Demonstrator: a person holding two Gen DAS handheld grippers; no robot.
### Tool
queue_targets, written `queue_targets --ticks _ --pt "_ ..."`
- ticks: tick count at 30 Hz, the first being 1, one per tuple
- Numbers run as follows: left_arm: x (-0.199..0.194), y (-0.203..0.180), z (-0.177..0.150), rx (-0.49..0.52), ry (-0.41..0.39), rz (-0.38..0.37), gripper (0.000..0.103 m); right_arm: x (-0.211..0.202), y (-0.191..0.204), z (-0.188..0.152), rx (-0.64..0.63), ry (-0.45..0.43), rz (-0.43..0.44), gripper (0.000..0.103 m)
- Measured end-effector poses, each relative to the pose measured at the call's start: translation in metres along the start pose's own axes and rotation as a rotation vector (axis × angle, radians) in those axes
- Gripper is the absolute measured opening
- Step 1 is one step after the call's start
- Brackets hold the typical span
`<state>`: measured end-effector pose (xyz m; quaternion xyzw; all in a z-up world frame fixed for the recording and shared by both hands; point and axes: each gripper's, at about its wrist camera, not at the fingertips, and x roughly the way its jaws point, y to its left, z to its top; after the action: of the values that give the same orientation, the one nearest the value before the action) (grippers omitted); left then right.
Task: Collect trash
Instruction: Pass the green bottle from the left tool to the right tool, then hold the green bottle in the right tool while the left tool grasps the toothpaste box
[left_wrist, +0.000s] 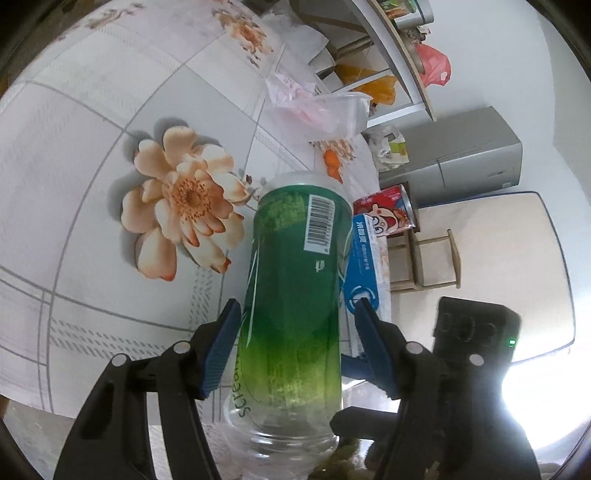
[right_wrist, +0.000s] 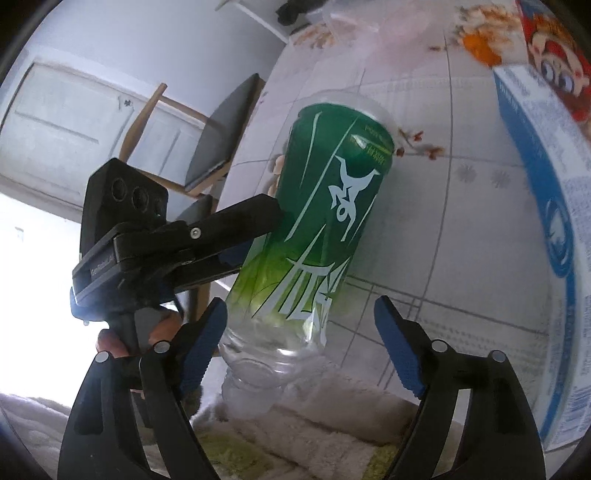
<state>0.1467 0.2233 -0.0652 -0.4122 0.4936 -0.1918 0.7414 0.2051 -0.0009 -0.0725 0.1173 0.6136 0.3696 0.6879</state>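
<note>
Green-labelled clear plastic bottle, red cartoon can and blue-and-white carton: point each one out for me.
Green-labelled clear plastic bottle (left_wrist: 295, 295): left wrist view, middle of the green label.
Red cartoon can (left_wrist: 386, 210): left wrist view, its printed side.
Blue-and-white carton (right_wrist: 546, 192): right wrist view, its blue side panel.

Floral tablecloth (left_wrist: 92, 155), wooden chair (right_wrist: 207, 147), grey cabinet (left_wrist: 469, 155), white door (right_wrist: 74, 122)

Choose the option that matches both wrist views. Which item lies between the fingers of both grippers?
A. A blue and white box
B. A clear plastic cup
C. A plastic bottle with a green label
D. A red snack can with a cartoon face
C: the plastic bottle with a green label lies between the blue pads of the left gripper, and the right wrist view shows the same bottle between the right gripper fingers.
</note>
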Motion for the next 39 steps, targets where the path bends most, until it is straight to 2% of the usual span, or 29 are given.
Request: queue_targets --ticks 5,8,12,13,14,17,22,24,26,28,32,36,39 --pt "-0.001 0.006 -0.001 -0.071 0.038 -0.124 0.061 0.006 -0.001 0.003 0.05 0.025 0.057 0.08" --pt "0.001 0.005 -0.005 -0.087 0.052 -0.15 0.061 0.009 -0.003 0.006 0.069 0.026 0.06 0.082" --pt "0.004 0.003 -0.008 -0.096 0.058 -0.153 0.061 0.013 0.0 0.006 0.07 0.013 0.051 0.081" --pt "0.003 0.002 -0.008 -0.096 0.054 -0.15 0.061 0.014 0.002 0.009 0.065 0.01 0.042 0.079" --pt "0.002 0.003 -0.007 -0.094 0.049 -0.147 0.061 0.015 0.003 0.009 0.06 0.004 0.025 0.072" --pt "-0.006 0.003 -0.006 -0.082 0.016 -0.124 0.061 0.01 -0.005 0.003 0.068 0.001 0.039 0.064" --pt "-0.024 0.004 -0.002 -0.074 -0.066 -0.09 0.062 -0.01 0.003 -0.001 0.018 -0.022 0.027 0.059" --pt "-0.031 0.003 0.001 -0.071 -0.101 -0.078 0.063 -0.03 0.004 -0.003 0.003 -0.059 0.036 0.058" --pt "-0.035 -0.002 0.004 -0.051 -0.13 -0.064 0.067 -0.05 0.004 -0.005 -0.006 -0.108 0.035 0.056" --pt "-0.032 -0.01 0.006 -0.019 -0.136 -0.053 0.069 -0.077 0.003 -0.009 -0.006 -0.168 0.045 0.056" --pt "-0.01 -0.039 0.009 0.072 -0.091 -0.024 0.076 -0.146 -0.006 -0.028 0.008 -0.328 0.057 0.056" --pt "0.031 -0.08 0.006 0.182 -0.004 0.006 0.082 -0.209 -0.023 -0.055 0.057 -0.488 -0.033 0.056" --pt "0.068 -0.114 -0.001 0.287 0.026 0.099 0.084 -0.236 -0.042 -0.074 0.114 -0.543 -0.112 0.056"
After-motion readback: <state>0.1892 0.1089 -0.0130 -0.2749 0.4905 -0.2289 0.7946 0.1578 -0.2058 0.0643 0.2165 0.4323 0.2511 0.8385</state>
